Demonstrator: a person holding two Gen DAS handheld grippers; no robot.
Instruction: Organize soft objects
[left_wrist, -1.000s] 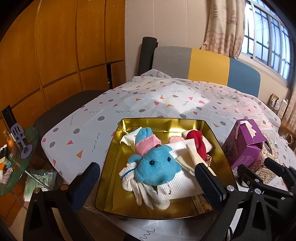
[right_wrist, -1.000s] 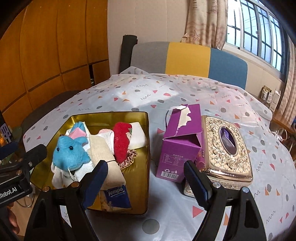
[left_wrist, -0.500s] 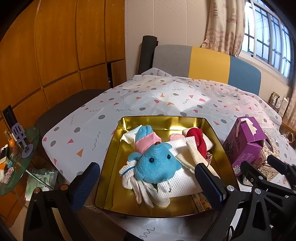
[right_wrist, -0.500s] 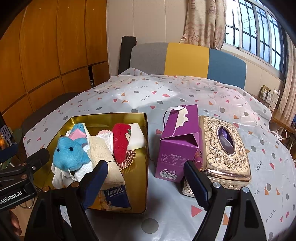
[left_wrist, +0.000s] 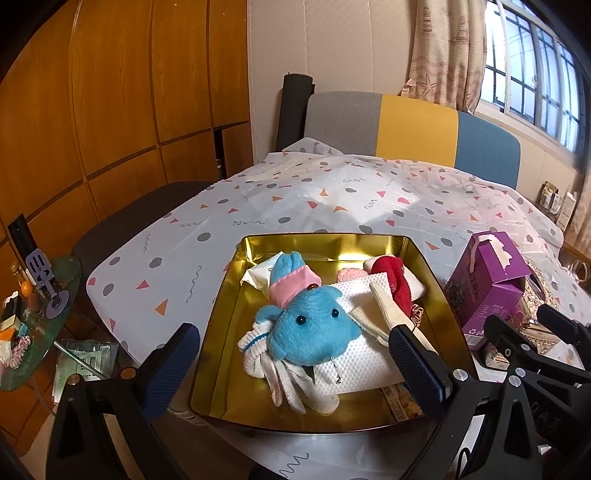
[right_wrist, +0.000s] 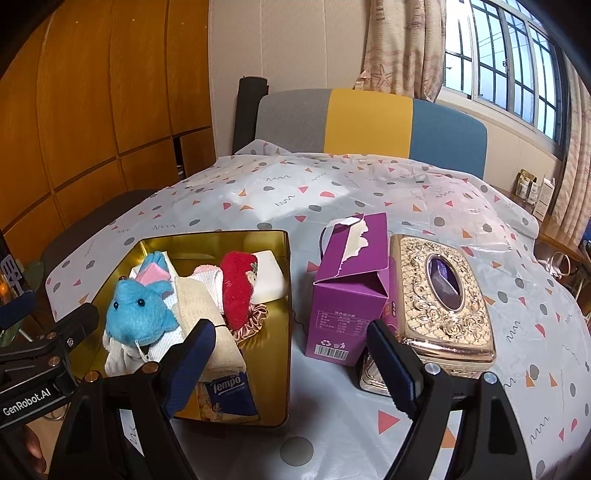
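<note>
A gold tin tray (left_wrist: 229, 291) (right_wrist: 280, 258) on the table holds soft things: a blue plush toy (left_wrist: 310, 328) (right_wrist: 138, 317), white gloves (left_wrist: 291, 384), a white cloth (left_wrist: 365, 354), a red plush piece (left_wrist: 397, 280) (right_wrist: 238, 288), a beige cloth (right_wrist: 207, 325), a white pad (right_wrist: 271, 273) and a Tempo tissue pack (right_wrist: 229, 387). My left gripper (left_wrist: 291, 373) is open and empty, above the tray's near edge. My right gripper (right_wrist: 291, 362) is open and empty, in front of the tray's right side and the purple box (right_wrist: 351, 280).
A torn purple carton (left_wrist: 487, 280) and an ornate gold tissue box (right_wrist: 441, 295) stand right of the tray. The patterned tablecloth (right_wrist: 332, 192) stretches back to a grey-yellow-blue sofa (right_wrist: 369, 125). A glass side table (left_wrist: 33, 317) with clutter stands at the left.
Both grippers have drawn back and risen slightly; the tray and boxes look a little farther off. Nothing was grasped or moved.
</note>
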